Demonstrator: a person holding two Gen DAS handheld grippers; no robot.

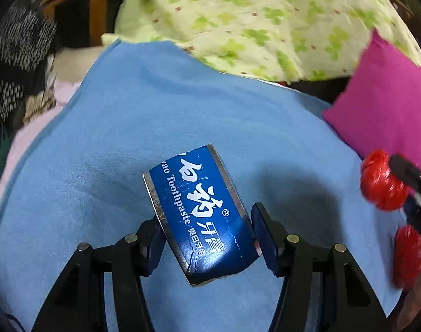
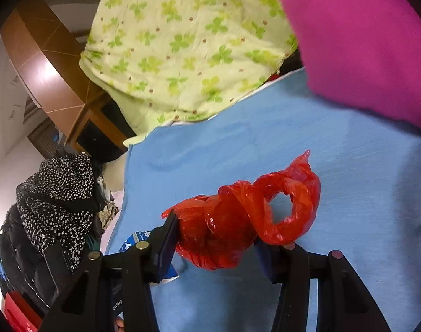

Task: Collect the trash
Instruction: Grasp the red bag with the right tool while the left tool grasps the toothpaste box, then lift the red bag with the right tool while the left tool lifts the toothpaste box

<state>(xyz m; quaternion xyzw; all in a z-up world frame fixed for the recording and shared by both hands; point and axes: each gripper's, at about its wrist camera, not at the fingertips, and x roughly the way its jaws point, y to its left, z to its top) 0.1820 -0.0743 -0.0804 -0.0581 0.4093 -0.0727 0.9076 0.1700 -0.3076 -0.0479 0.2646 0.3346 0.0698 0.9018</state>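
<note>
above the blue blanket (image 1: 127, 127), my left gripper (image 1: 207, 235) had its jaws clamped on a blue toothpaste box (image 1: 202, 213), lifted clear. beside it, my right gripper (image 2: 216, 240) pinched a crumpled red plastic bag (image 2: 243, 215), also raised.

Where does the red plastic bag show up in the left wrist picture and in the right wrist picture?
Left wrist view: red plastic bag at the far right edge, blurred, held by the right gripper.
Right wrist view: red plastic bag low and centre, pinched between the fingers, its loop sticking out to the right.
Shared landmark: the blue blanket beneath it, with the pink pillow nearby.
</note>
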